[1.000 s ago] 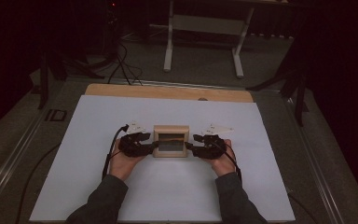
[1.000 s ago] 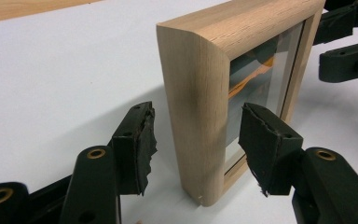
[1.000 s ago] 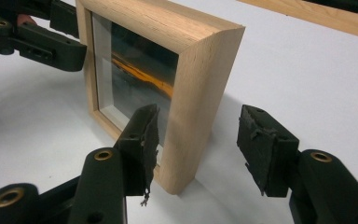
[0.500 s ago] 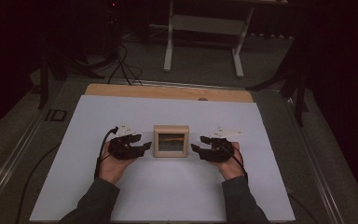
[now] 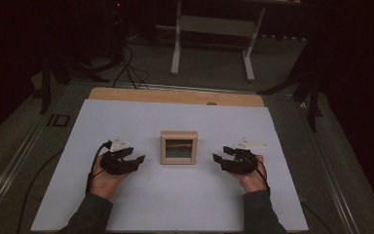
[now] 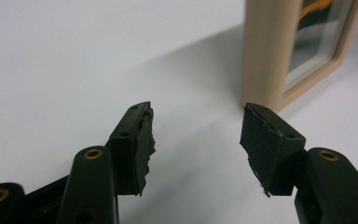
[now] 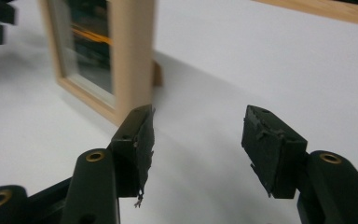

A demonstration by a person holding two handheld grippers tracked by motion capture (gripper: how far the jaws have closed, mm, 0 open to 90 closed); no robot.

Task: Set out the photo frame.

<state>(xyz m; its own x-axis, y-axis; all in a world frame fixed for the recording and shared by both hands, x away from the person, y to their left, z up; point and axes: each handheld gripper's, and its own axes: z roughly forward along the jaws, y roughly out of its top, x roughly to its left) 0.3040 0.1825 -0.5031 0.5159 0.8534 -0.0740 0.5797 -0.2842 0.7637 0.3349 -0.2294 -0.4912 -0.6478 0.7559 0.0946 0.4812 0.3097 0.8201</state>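
Both grippers, left gripper and right gripper, are hovering with jaws apart, flanking the upright wooden picture frame, right's jaws just opening wider

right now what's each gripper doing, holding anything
left gripper: open, holding nothing, beside the picture frame
right gripper: open, holding nothing

A wide white sheet covers the table, leaving a bare strip of light wood along the far edge. A small square pale-wood picture frame stands upright near the middle.
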